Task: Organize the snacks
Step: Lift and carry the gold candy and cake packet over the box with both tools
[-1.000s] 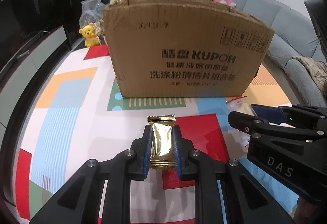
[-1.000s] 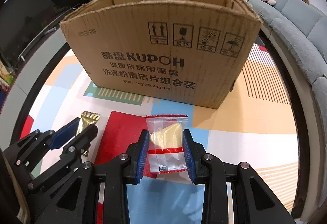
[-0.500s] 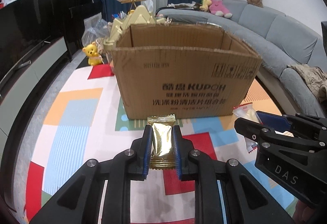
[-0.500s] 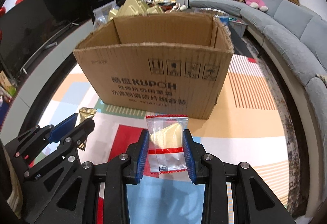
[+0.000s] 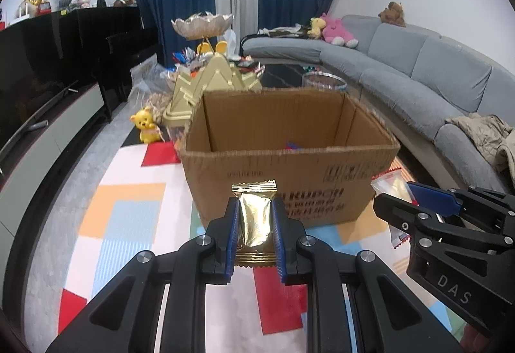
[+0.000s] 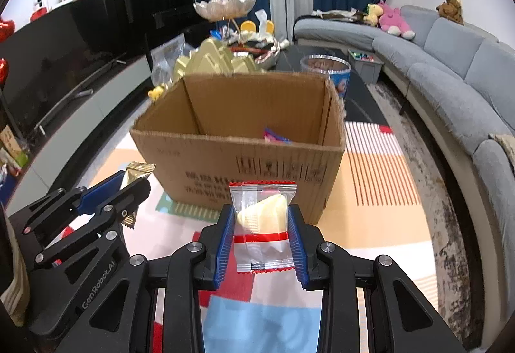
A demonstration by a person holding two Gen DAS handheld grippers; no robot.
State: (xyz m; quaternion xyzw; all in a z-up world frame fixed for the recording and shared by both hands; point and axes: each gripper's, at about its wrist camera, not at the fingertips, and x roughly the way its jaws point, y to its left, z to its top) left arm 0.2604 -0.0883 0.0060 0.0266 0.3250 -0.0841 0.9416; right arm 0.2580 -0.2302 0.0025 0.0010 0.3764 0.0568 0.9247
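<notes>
Left gripper (image 5: pixel 254 225) fingers clamp the gold packet (image 5: pixel 255 219); right gripper (image 6: pixel 261 225) fingers clamp the clear packet (image 6: pixel 262 224). Both packets stand upright, short of the cardboard box (image 6: pixel 238 156), whose opening lies ahead, seemingly slightly below.

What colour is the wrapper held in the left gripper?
Shiny gold; the wrapper in the left gripper shows best in the left wrist view.

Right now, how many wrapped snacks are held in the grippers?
2. A gold foil snack packet is clamped in the left gripper; a clear packet with red trim is clamped in the right gripper. More wrappers show inside the cardboard box, partly hidden.
</notes>
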